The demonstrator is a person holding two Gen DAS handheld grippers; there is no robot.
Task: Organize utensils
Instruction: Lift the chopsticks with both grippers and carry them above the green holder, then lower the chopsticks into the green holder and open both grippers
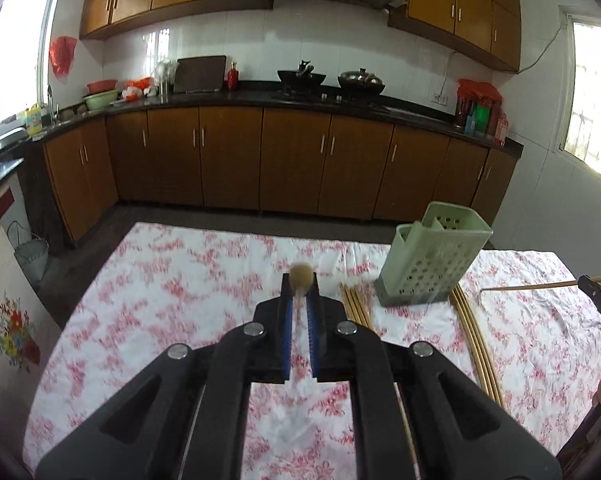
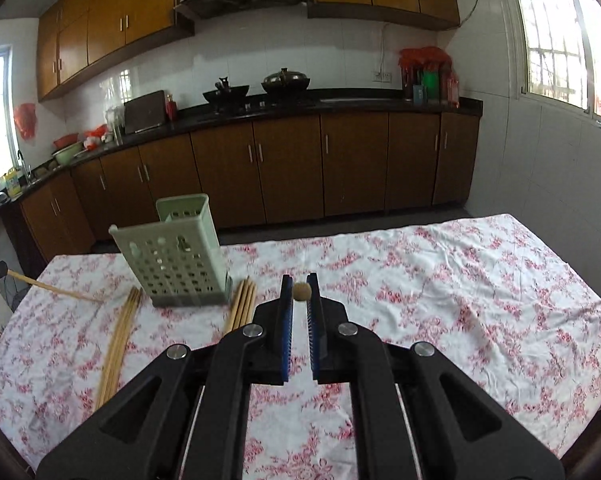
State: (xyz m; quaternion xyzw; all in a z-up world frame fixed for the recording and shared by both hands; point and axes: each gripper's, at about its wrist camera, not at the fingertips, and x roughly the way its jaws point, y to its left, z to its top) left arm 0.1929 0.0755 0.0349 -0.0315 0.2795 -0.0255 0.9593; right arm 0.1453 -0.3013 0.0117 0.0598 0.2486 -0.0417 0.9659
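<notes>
Right, the green slotted holder [image 1: 432,256] stands upright on the table, between two bundles of loose chopsticks: one bundle [image 1: 356,304] just beside its left side, the other bundle [image 1: 472,340] just beside its right. The holder's opening faces up.

The left gripper [image 1: 300,280] is clamped on one chopstick [image 1: 301,274], seen end-on, so its long axis runs forward along the fingers. From here the holder lies ahead and to the right.

The right gripper [image 2: 300,292] is likewise closed on its own chopstick [image 2: 301,291], and the holder is ahead and to its left.

Neither hand looks clearly nearer. Both sticks slant down toward the cloth, so they probably need tipping upright above the opening.

The surface is a wrinkled red-floral tablecloth [image 2: 440,280]. Beyond it are brown kitchen cabinets [image 2: 288,168] and woks on the stove.
</notes>
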